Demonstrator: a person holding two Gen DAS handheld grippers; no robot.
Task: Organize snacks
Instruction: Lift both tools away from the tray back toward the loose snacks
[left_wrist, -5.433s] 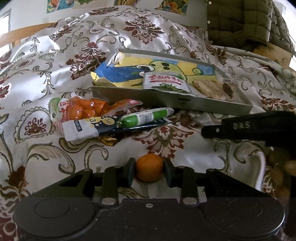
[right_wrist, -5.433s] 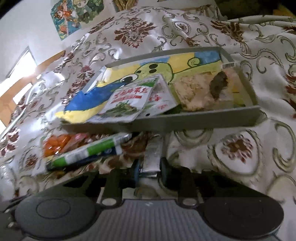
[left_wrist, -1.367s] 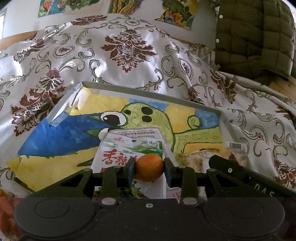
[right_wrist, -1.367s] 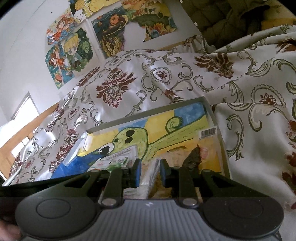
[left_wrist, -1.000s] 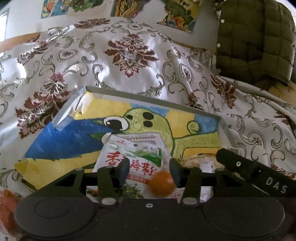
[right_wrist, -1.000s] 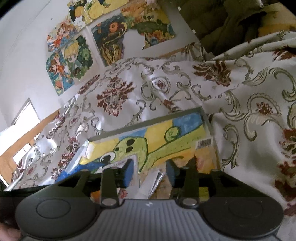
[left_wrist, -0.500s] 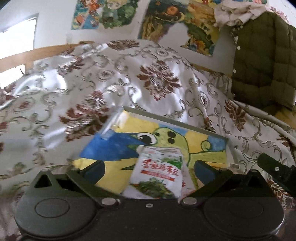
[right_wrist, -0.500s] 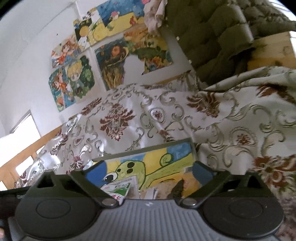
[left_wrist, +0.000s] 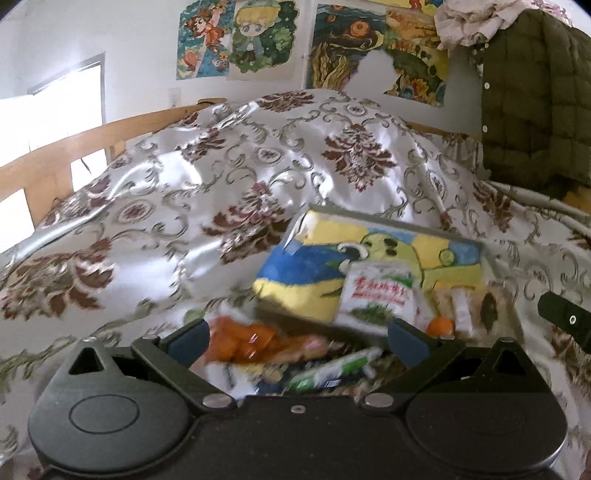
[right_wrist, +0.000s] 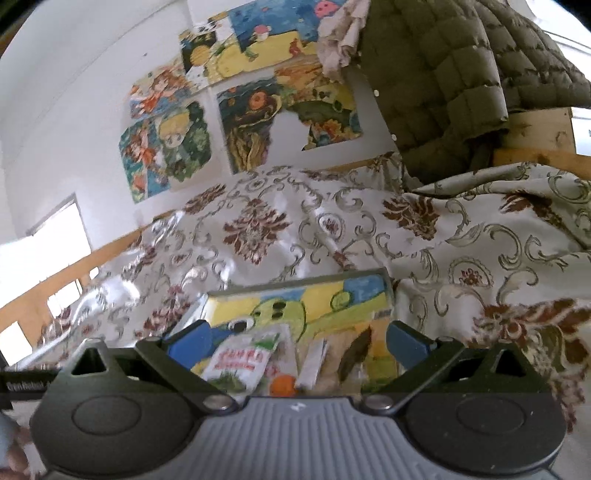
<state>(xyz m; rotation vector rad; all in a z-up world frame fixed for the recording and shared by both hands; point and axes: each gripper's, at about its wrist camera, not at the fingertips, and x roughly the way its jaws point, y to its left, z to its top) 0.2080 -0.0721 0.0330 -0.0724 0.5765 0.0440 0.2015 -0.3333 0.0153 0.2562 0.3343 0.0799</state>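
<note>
A shallow grey tray (left_wrist: 391, 218) (right_wrist: 295, 285) with a green cartoon picture inside lies on the patterned bed cover. In it are a white and green snack packet (left_wrist: 376, 291) (right_wrist: 243, 360), a small orange fruit (left_wrist: 439, 325) (right_wrist: 282, 384), a narrow silver packet (right_wrist: 314, 360) and a brown pastry (right_wrist: 356, 354). Outside the tray, near my left gripper (left_wrist: 297, 338), lie an orange snack bag (left_wrist: 240, 339) and a green and white stick packet (left_wrist: 332, 371). Both my left gripper and my right gripper (right_wrist: 297, 341) are open wide and empty, held above the bed.
A green quilted jacket (left_wrist: 535, 107) (right_wrist: 443, 74) hangs at the back right. Posters cover the white wall (right_wrist: 74, 110). A wooden bed rail (left_wrist: 74, 144) runs along the left. The right gripper's black tip (left_wrist: 565, 321) shows at the right edge of the left wrist view.
Both grippers opened; the left let the orange fruit go and the right let the silver packet go, both into the tray. Both then pulled back and up from the tray.
</note>
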